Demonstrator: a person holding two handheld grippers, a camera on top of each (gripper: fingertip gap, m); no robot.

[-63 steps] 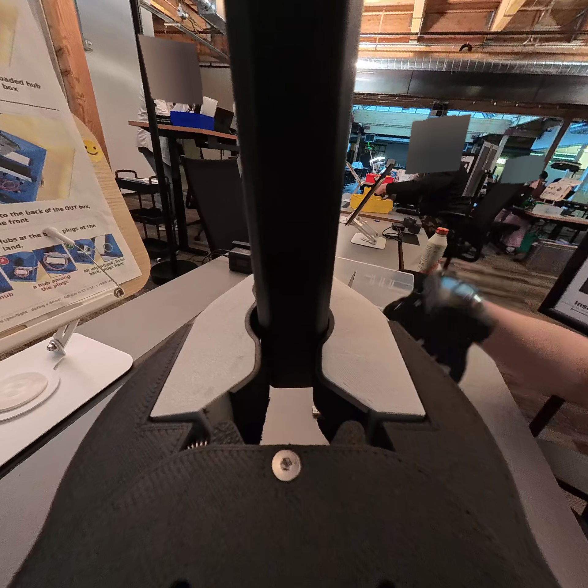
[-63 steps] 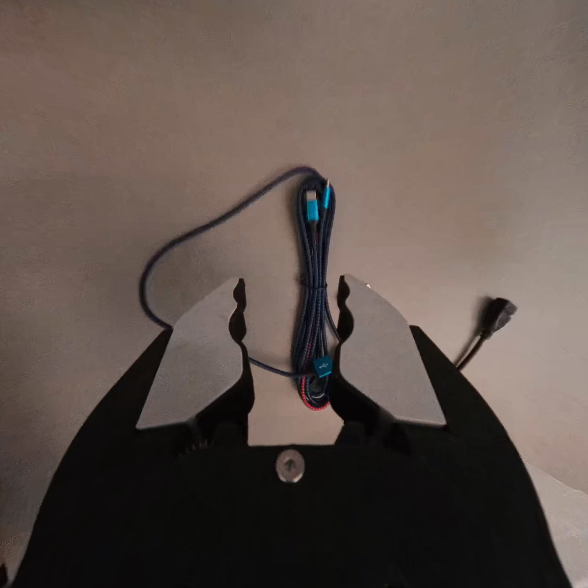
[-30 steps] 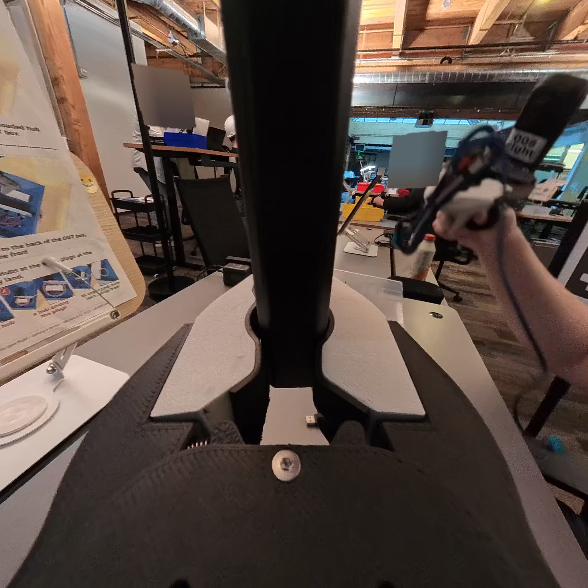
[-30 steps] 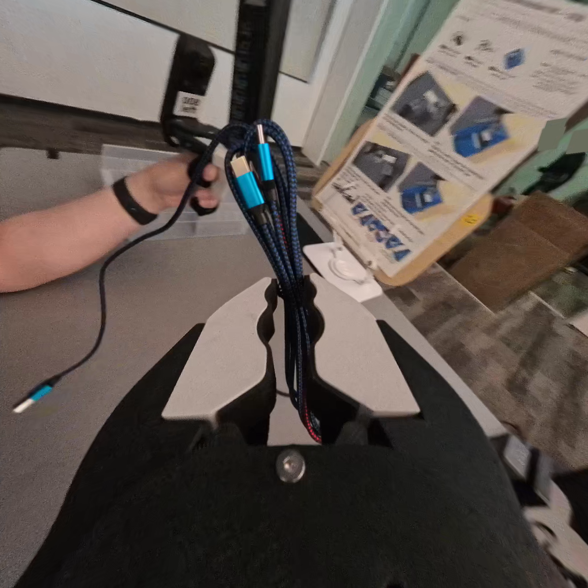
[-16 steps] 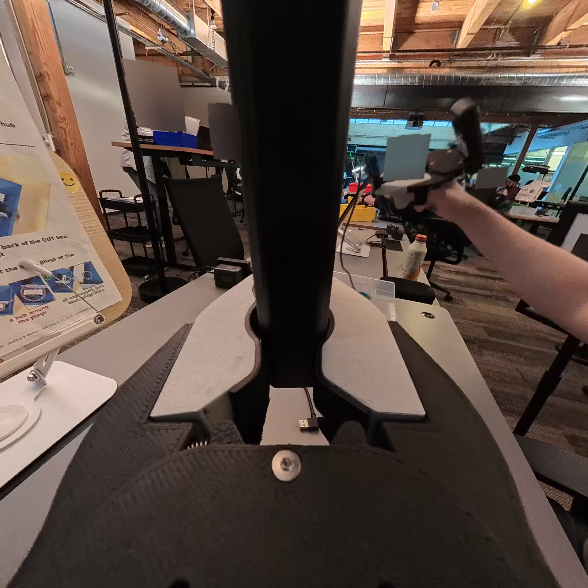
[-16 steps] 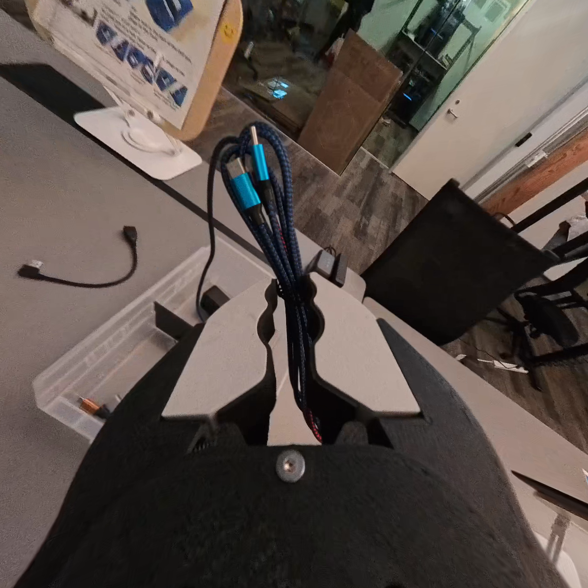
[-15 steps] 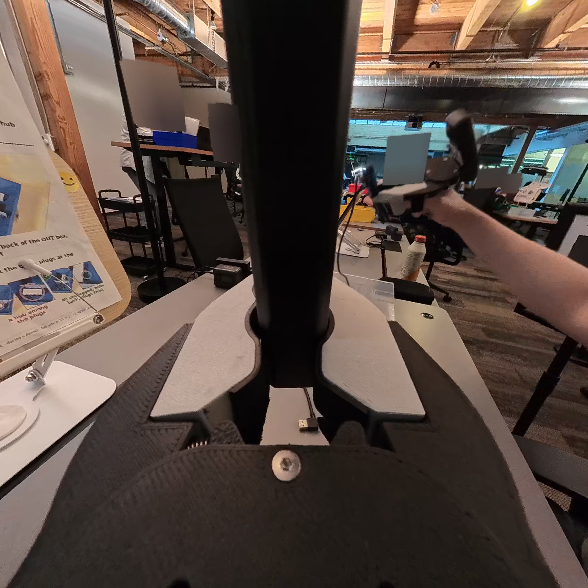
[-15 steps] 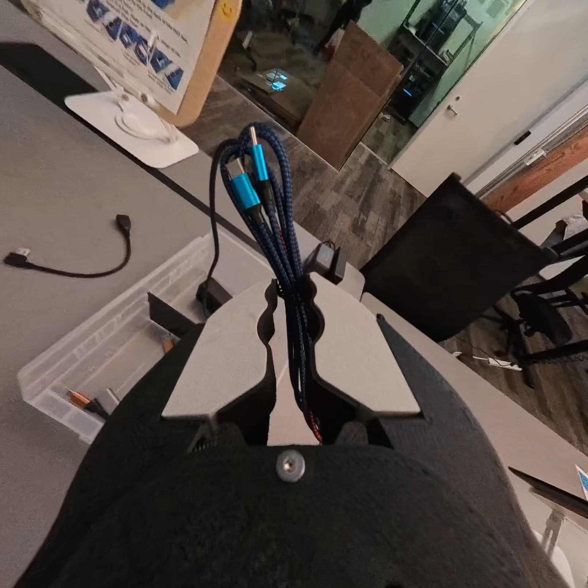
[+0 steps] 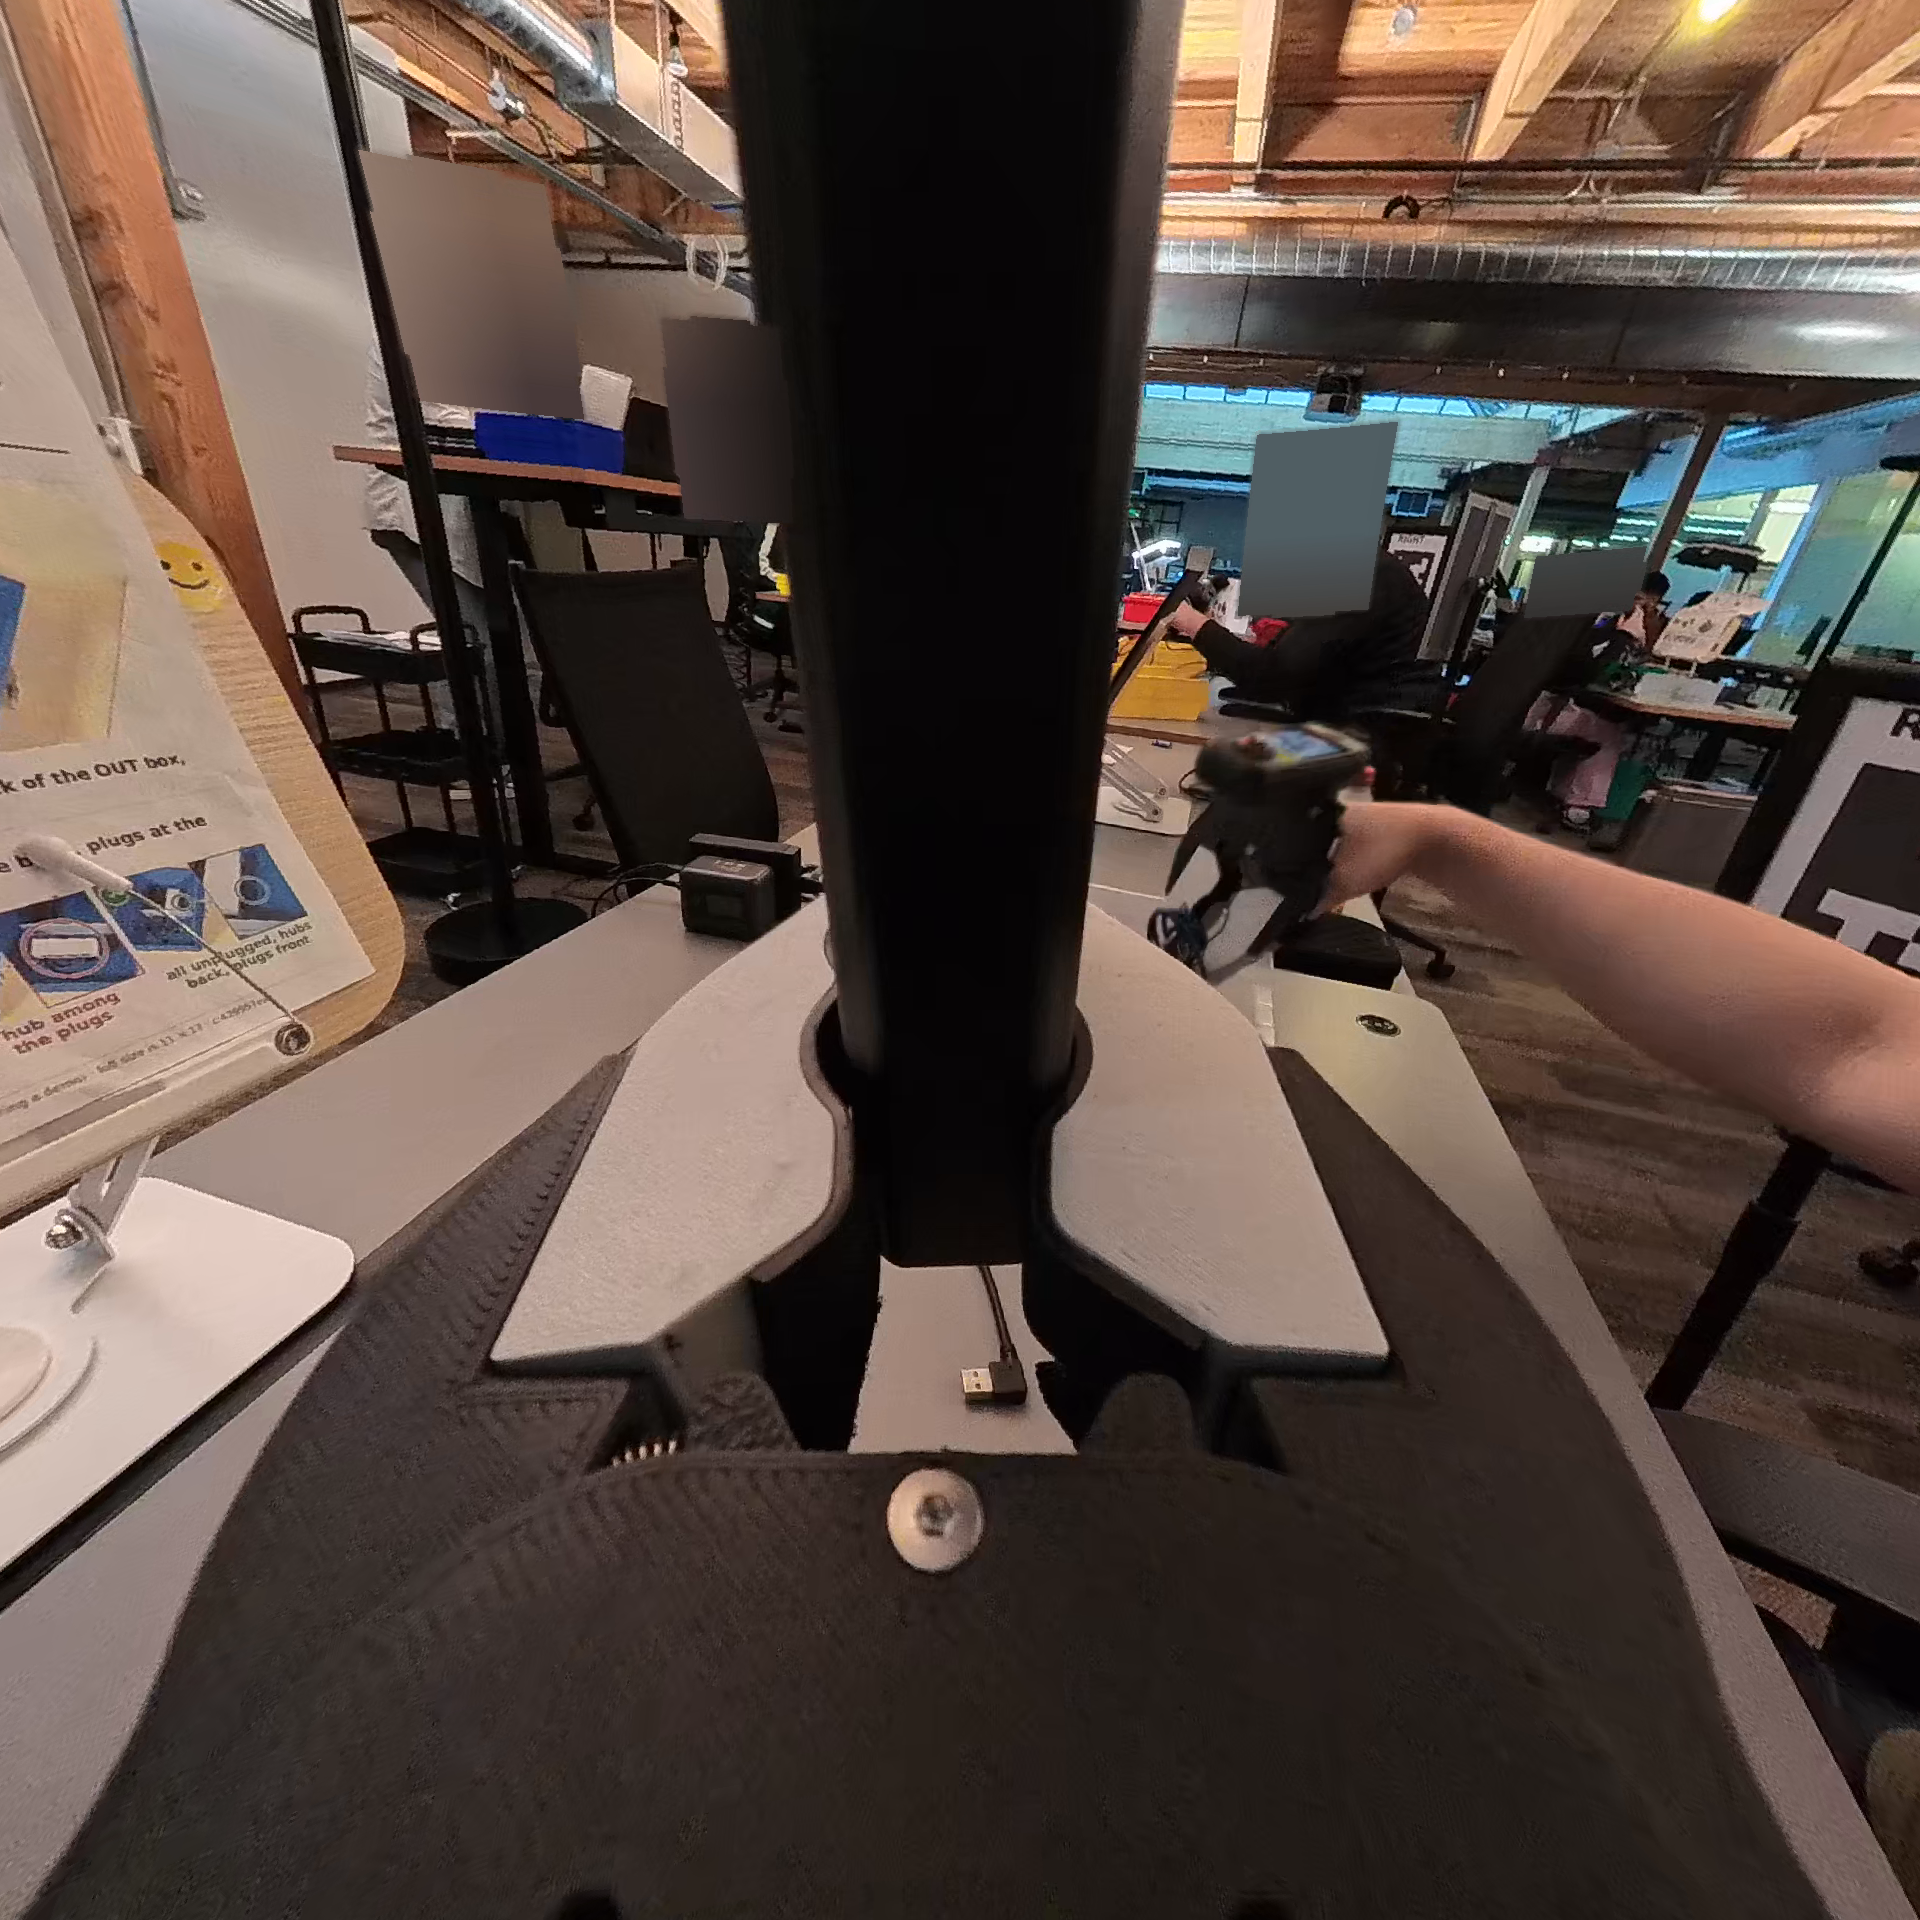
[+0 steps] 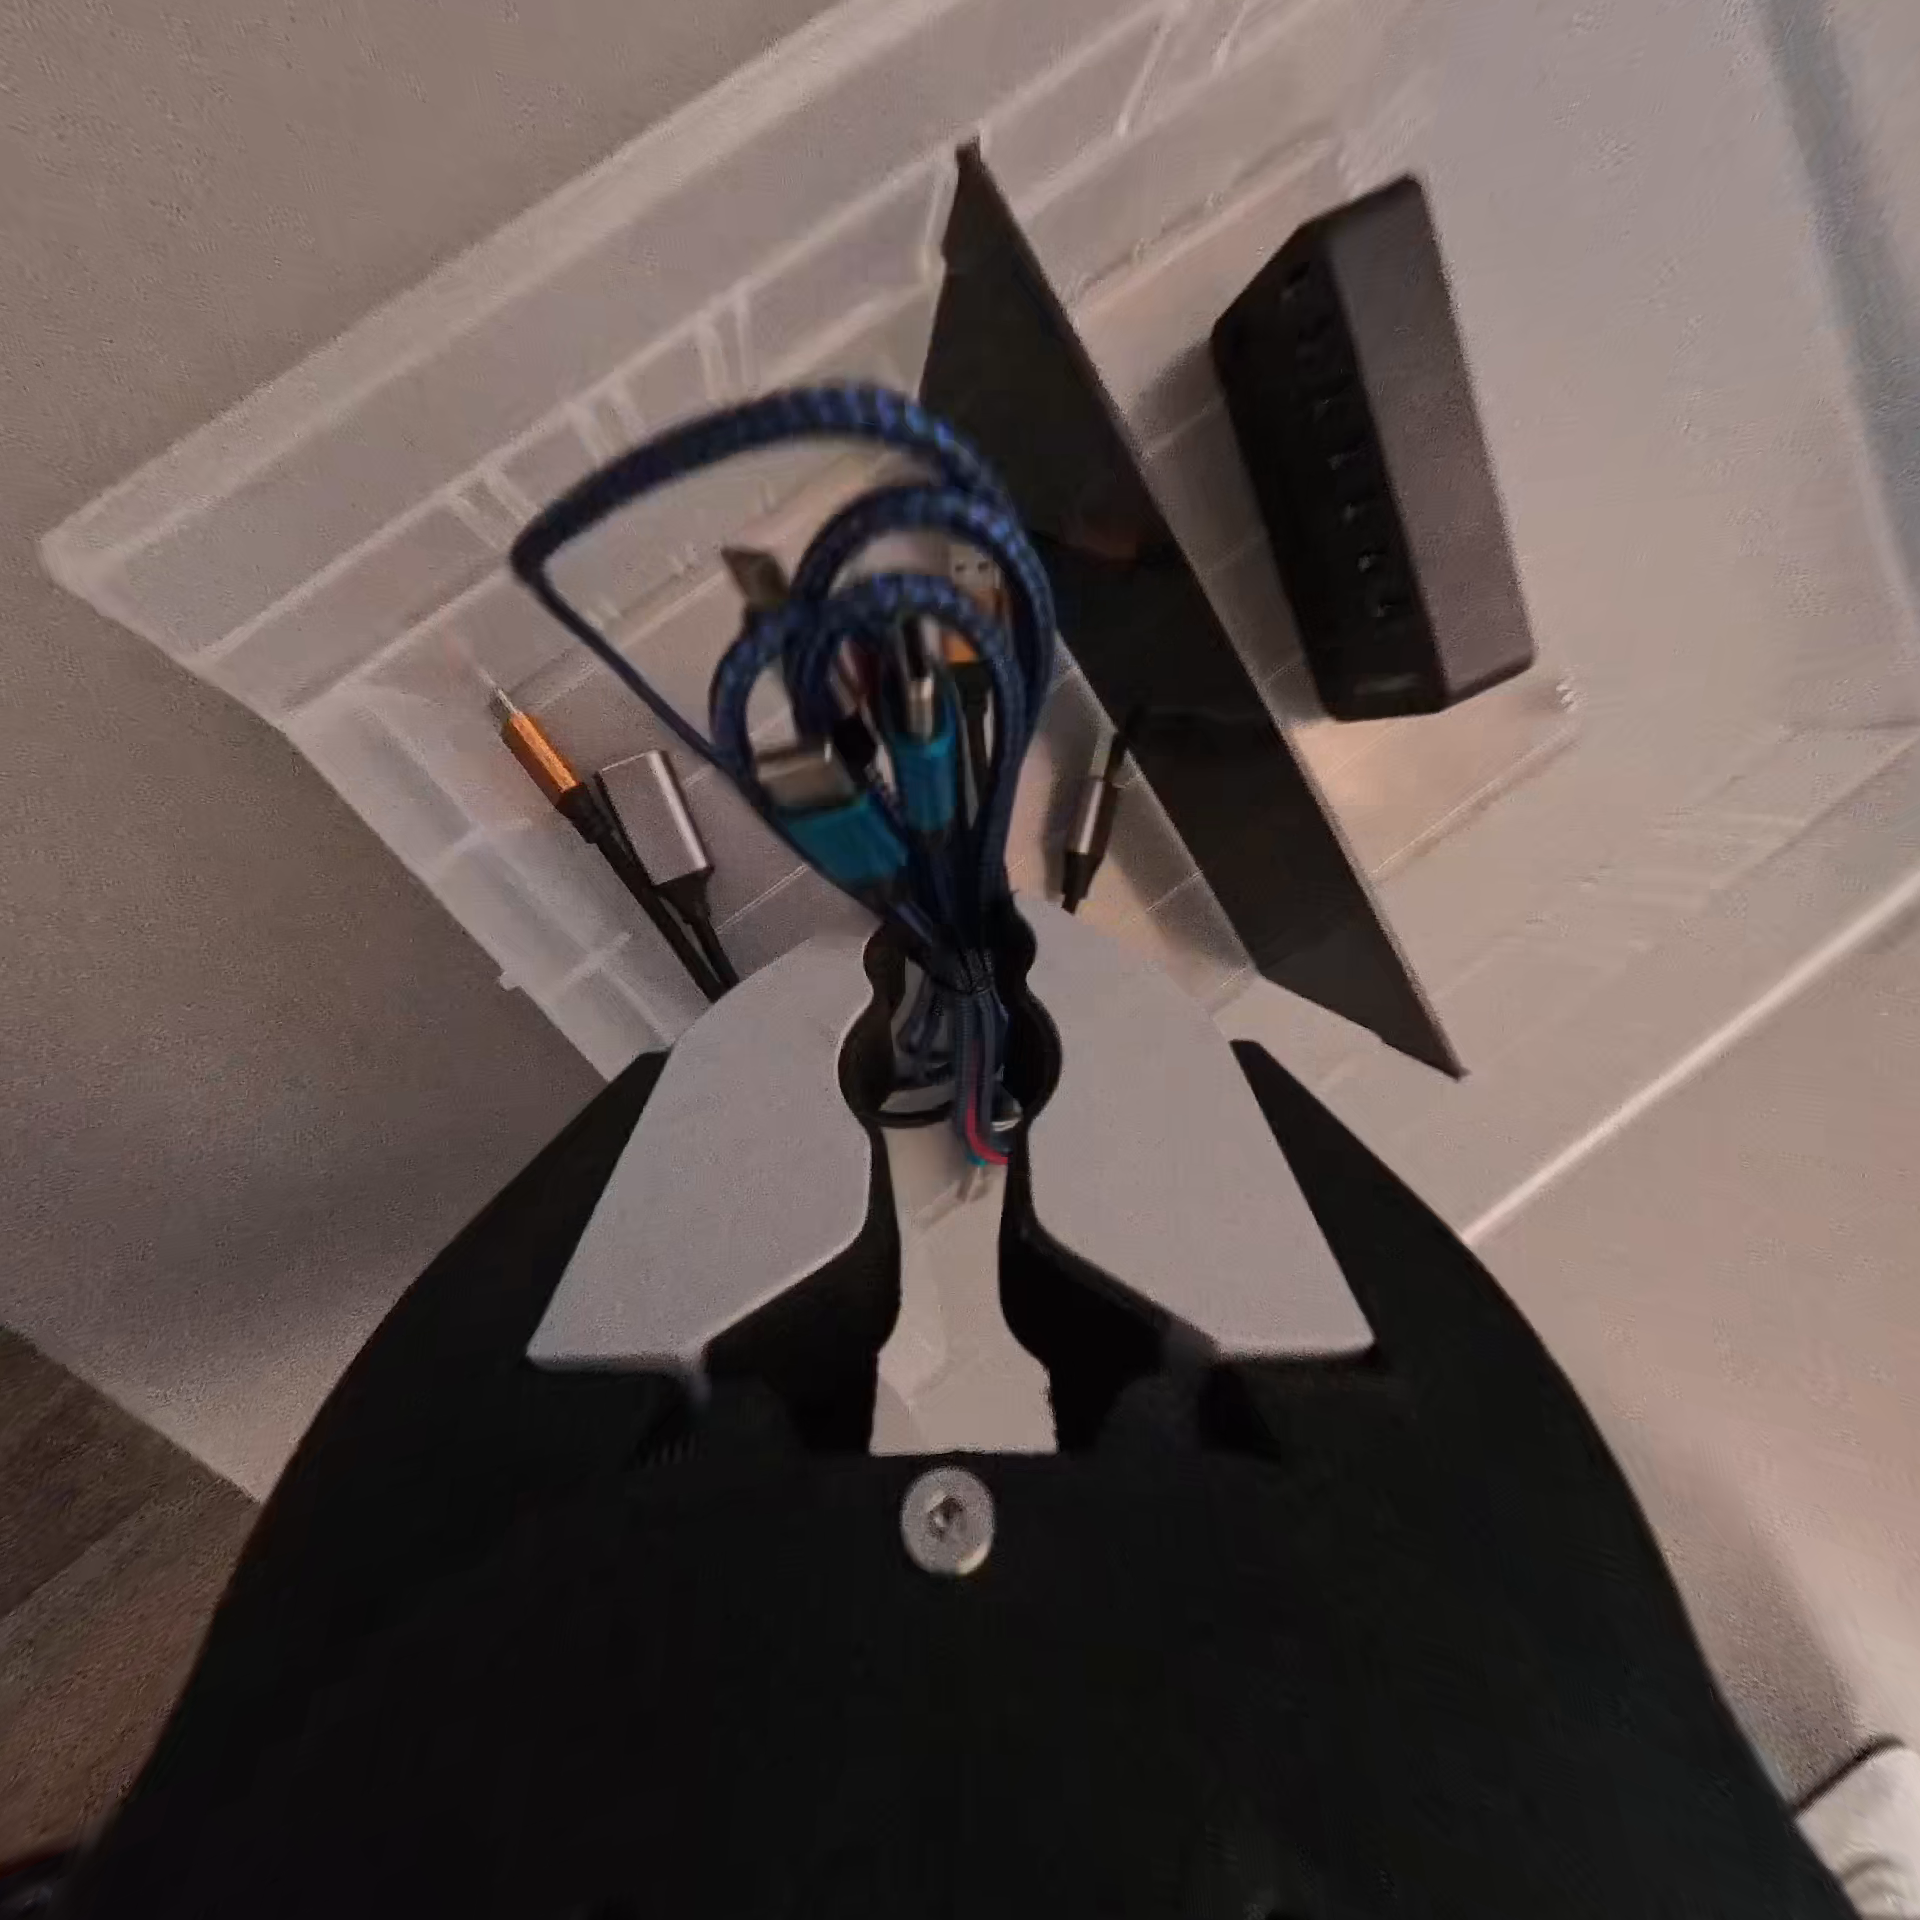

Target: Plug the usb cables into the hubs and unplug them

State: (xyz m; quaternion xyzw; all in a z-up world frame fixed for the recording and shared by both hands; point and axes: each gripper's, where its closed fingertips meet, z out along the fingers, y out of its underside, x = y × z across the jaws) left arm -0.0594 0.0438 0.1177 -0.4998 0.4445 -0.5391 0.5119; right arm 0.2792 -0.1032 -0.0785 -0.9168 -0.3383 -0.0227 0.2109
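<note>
My left gripper (image 9: 951, 997) is shut on a long black hub (image 9: 951, 520) and holds it upright above the grey table (image 9: 436, 1122). A black USB plug (image 9: 987, 1382) lies on the table beneath the fingers. My right gripper (image 10: 951, 956) is shut on a bundled blue braided cable (image 10: 914, 675) with teal plugs. It holds the bundle just above a clear plastic bin (image 10: 312, 499). The bin has a black divider (image 10: 1174, 644), another dark hub (image 10: 1371, 457) on one side, and an orange-tipped cable (image 10: 540, 753) and grey plugs (image 10: 655, 810) on the other. The right gripper also shows in the left wrist view (image 9: 1236, 904).
An instruction board (image 9: 156, 831) on a white stand base (image 9: 177, 1309) stands at the table's left. A small black box (image 9: 738, 883) sits at the far edge. A person's arm (image 9: 1662, 977) reaches across from the right. The table's right edge (image 9: 1507, 1143) drops to wooden floor. The left gripper's tips are roughly 40 cm from the right gripper's.
The right gripper has swung down with the blue cable bundle from up in the air to just over the clear bin. The left gripper still holds the hub in about the same place.
</note>
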